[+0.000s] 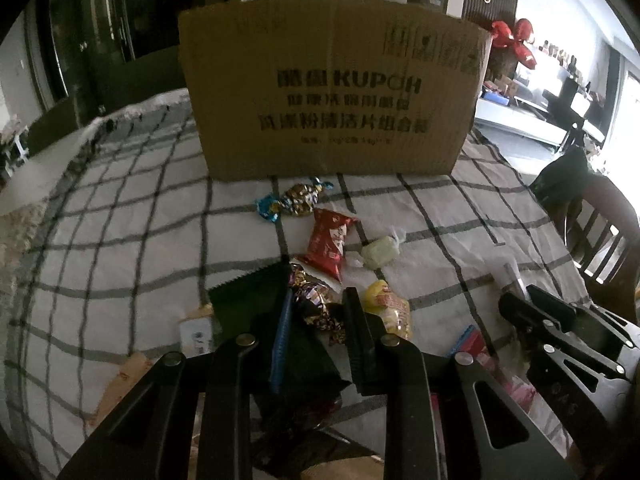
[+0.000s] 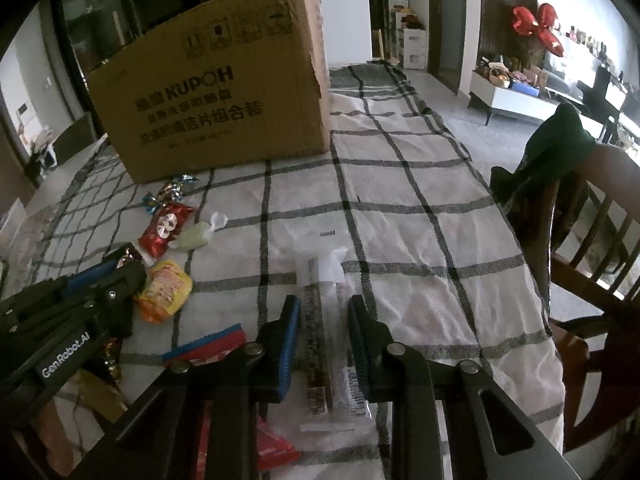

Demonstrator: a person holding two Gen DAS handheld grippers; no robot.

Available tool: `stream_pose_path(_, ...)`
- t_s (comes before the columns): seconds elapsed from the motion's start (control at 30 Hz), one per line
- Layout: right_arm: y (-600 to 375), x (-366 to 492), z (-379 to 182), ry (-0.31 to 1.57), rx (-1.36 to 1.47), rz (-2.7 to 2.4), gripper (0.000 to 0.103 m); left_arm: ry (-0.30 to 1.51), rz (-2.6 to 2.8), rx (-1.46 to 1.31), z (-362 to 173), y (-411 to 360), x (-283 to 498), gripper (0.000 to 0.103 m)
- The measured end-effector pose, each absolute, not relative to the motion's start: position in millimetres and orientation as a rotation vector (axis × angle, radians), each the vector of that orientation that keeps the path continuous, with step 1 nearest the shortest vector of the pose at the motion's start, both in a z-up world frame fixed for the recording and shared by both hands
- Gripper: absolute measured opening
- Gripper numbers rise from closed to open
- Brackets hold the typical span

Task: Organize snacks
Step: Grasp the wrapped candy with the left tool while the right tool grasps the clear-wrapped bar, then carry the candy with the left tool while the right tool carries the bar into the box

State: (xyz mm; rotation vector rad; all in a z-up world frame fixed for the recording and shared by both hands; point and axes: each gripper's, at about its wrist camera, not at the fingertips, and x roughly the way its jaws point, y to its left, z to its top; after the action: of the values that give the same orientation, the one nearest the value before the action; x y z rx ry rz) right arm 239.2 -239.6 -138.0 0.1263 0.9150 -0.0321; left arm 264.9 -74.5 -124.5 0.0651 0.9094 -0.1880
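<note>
On the near part of the checked tabletop, the left tongs are closed on a foil-wrapped candy, lying near-left of the cardboard box. The right tongs are closed on a long clear-wrapped snack bar, further right. Both are judged light. The crinkly foil looks slippery and yielding; the bar seems stiffer, possibly brittle, best gripped mid-length across its width.

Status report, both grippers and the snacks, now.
Left gripper shut on foil candy. Right gripper shut on clear snack stick. Cardboard box ahead, path unobstructed; loose candies on tablecloth.
</note>
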Motion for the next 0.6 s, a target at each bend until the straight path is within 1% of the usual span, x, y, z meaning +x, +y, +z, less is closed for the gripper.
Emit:
stream_pose_path(0.3, -238, 226, -117, 0.857, 0.13, -0.028, 0.023, 0.833, -0.159, 0.105, -95, -73, 250, 0.025)
stream_pose_path(0.6, -232, 217, -78, 0.761, 0.126, 0.004, 0.023, 0.738, -0.142, 0.138, -57, -69, 239, 0.025)
